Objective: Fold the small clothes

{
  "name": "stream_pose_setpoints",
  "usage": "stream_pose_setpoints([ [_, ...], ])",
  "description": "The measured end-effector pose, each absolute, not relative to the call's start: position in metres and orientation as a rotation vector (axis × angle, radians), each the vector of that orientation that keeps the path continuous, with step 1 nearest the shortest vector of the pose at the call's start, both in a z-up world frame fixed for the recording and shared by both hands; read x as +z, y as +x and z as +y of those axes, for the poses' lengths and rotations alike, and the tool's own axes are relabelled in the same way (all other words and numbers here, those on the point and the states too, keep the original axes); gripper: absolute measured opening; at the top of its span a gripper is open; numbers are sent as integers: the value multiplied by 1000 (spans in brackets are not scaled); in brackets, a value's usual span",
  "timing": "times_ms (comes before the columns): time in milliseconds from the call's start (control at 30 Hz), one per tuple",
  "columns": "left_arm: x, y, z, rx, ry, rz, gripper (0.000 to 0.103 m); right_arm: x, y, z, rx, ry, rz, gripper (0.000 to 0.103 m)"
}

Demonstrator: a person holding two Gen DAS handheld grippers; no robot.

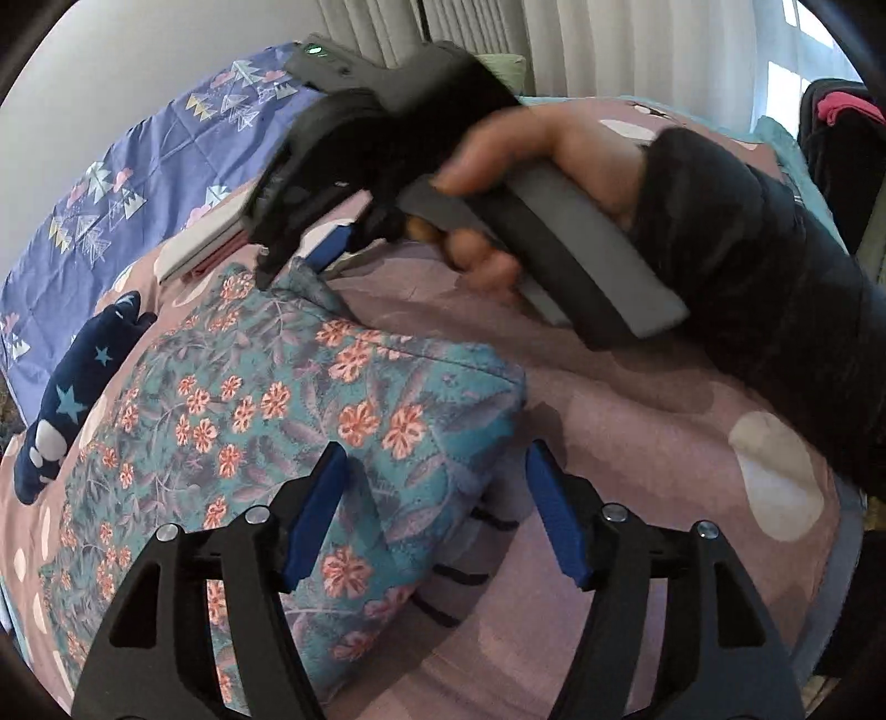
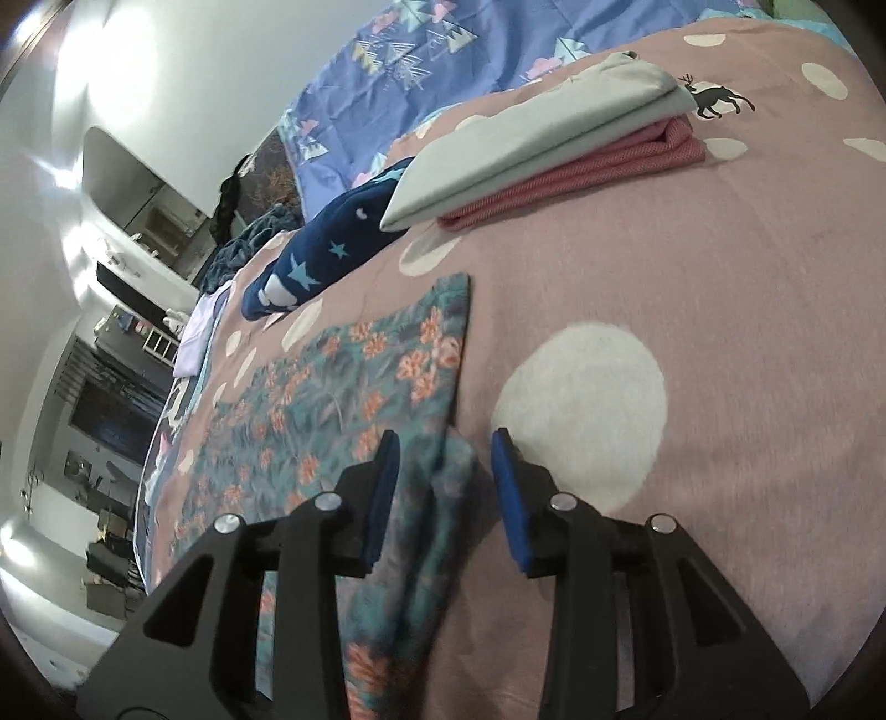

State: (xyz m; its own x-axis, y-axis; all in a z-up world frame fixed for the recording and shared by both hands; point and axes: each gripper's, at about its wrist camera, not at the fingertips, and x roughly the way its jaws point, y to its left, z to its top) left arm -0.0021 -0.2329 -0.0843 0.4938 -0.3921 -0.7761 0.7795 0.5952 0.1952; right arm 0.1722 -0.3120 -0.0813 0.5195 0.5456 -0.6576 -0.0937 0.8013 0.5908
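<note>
A teal cloth with pink flowers [image 1: 266, 421] lies partly folded on the pink bedspread [image 1: 637, 432]. My left gripper [image 1: 437, 515] hangs open over the cloth's near right corner; its left pad is above the fabric and its right pad above bare bedspread. In the right wrist view the same floral cloth [image 2: 343, 387] has a raised fold between the pads of my right gripper [image 2: 446, 493]. That gripper is open, with a gap beside the right pad. From the left wrist view, the right gripper [image 1: 304, 260] sits at the cloth's far corner, held by a hand [image 1: 554, 160] in a dark sleeve.
A folded stack, pale grey over pink [image 2: 554, 155], lies beyond the floral cloth, also seen as the folded stack [image 1: 205, 243]. A navy star-print garment [image 2: 315, 260] lies left of it. A blue patterned quilt [image 2: 443, 83] runs along the wall. Curtains [image 1: 581, 44] hang behind the bed.
</note>
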Motion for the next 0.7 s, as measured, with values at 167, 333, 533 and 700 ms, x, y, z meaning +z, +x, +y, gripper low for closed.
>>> stream_pose_setpoints([
  [167,-80,1,-232,-732,530,757,67,-74,168,-320,467,558,949,38],
  [333,-79,-1,-239,-724,518,754,67,-80,172,-310,454,522,967,38],
  [533,-81,3,-240,-700,489,775,58,-80,173,-306,448,517,936,4],
  [700,-78,3,-243,-702,481,775,45,-81,173,-308,438,530,916,3],
])
